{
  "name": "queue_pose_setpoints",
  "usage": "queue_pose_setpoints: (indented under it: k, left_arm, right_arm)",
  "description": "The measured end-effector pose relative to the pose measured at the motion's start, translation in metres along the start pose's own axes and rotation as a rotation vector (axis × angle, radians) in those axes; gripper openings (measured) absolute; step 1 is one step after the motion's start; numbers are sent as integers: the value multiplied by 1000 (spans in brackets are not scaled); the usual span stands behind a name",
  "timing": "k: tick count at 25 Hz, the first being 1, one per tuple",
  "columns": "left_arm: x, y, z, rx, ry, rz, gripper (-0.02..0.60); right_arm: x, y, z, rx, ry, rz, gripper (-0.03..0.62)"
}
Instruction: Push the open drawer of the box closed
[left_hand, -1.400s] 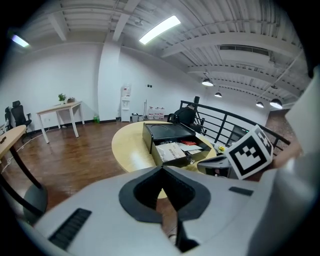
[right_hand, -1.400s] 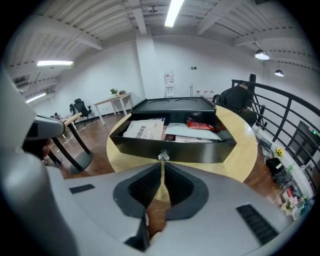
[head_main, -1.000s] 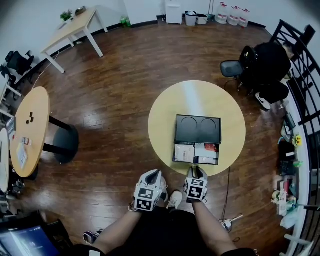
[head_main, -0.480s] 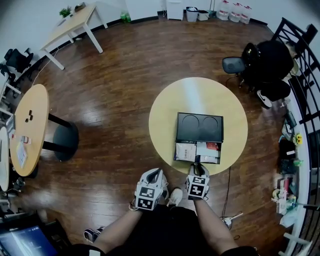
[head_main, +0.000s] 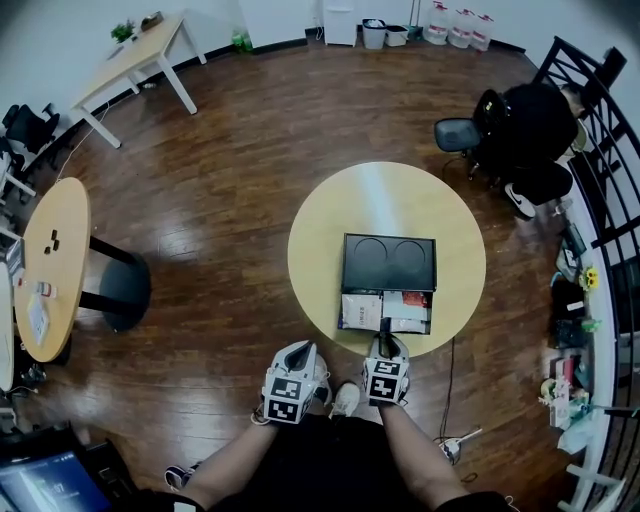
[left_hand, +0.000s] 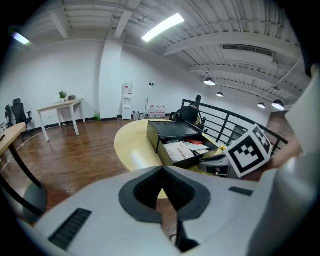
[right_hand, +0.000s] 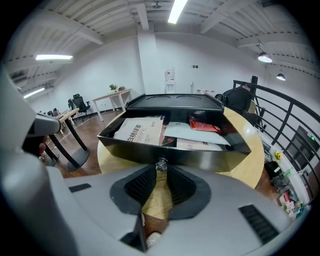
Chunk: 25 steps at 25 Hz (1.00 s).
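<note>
Your right gripper (right_hand: 161, 170) is clenched, tips at the small metal knob (right_hand: 161, 164) of the open drawer (right_hand: 175, 156); only this view shows the knob. Your left gripper (left_hand: 162, 170), clenched empty, hangs off the round table (head_main: 320, 240). The drawer of the black box (head_main: 389, 262) holds papers (right_hand: 140, 131), their print unreadable, and a red packet (right_hand: 204, 125).
</note>
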<state>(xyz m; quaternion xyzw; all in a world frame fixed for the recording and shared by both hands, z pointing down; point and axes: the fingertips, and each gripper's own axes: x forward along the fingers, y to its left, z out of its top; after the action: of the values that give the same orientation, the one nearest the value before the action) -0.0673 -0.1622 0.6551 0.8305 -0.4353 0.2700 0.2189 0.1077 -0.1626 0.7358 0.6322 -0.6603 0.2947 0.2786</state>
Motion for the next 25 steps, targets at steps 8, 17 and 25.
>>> queue_pose_setpoints:
  k: [8, 17, 25]
  left_arm:
    - [1, 3, -4, -13, 12, 27, 0]
    - [2, -1, -7, -25, 19, 21, 0]
    - [1, 2, -2, -76, 18, 19, 0]
  right_arm:
    - [3, -5, 4, -57, 3, 11, 71]
    - [9, -5, 13, -61, -10, 25, 71]
    - [23, -8, 24, -62, -13, 29, 71]
